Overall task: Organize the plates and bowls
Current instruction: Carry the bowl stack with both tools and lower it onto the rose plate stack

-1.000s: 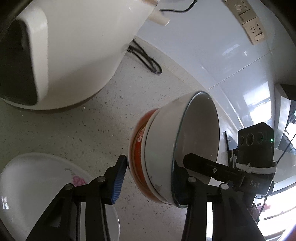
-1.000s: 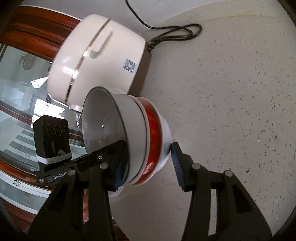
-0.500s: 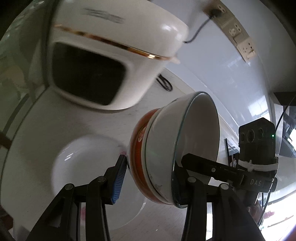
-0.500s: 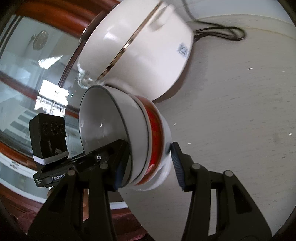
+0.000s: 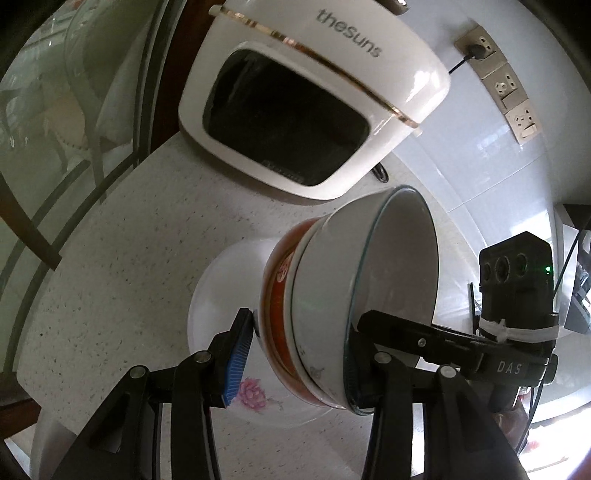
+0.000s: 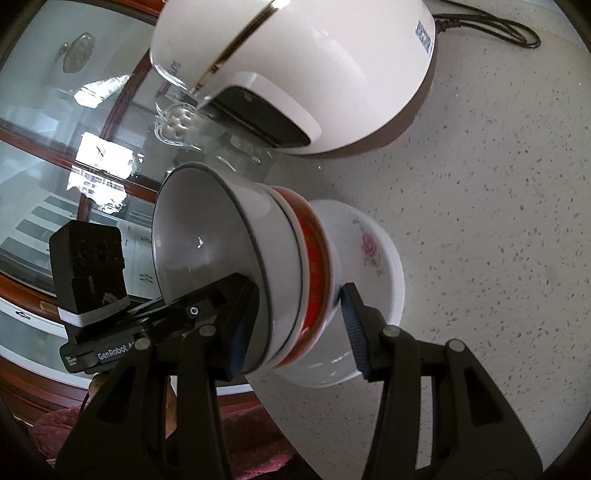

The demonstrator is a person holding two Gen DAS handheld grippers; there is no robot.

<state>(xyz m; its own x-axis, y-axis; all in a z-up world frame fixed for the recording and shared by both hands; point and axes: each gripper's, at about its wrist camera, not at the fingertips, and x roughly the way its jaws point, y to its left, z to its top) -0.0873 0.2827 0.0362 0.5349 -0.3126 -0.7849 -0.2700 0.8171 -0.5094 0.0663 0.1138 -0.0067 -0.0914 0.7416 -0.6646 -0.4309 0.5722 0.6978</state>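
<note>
A white bowl (image 5: pixel 332 280) sits nested in a red-banded bowl (image 5: pixel 275 295), and the stack is tipped on its side in the air. My left gripper (image 5: pixel 295 365) is shut on the stack, one blue pad on the base and the other finger inside the rim. My right gripper (image 6: pixel 297 328) is shut on the same stack (image 6: pixel 280 266) from the opposite side. Just behind and below the stack, a white dish with a pink flower (image 5: pixel 221 295) (image 6: pixel 373 254) rests on the speckled counter (image 6: pixel 480 184).
A white rice cooker (image 5: pixel 314 110) (image 6: pixel 314 74) stands close behind the dish, its cord (image 6: pixel 498 29) plugged into wall sockets (image 5: pixel 513 96). A wood-framed glass cabinet (image 6: pixel 74 147) borders the counter's left end. The counter's front edge (image 6: pixel 295 424) runs just below.
Both grippers have carried the bowl stack leftward along the counter. It now hangs over the flowered dish in front of the rice cooker. Both holds are unchanged.
</note>
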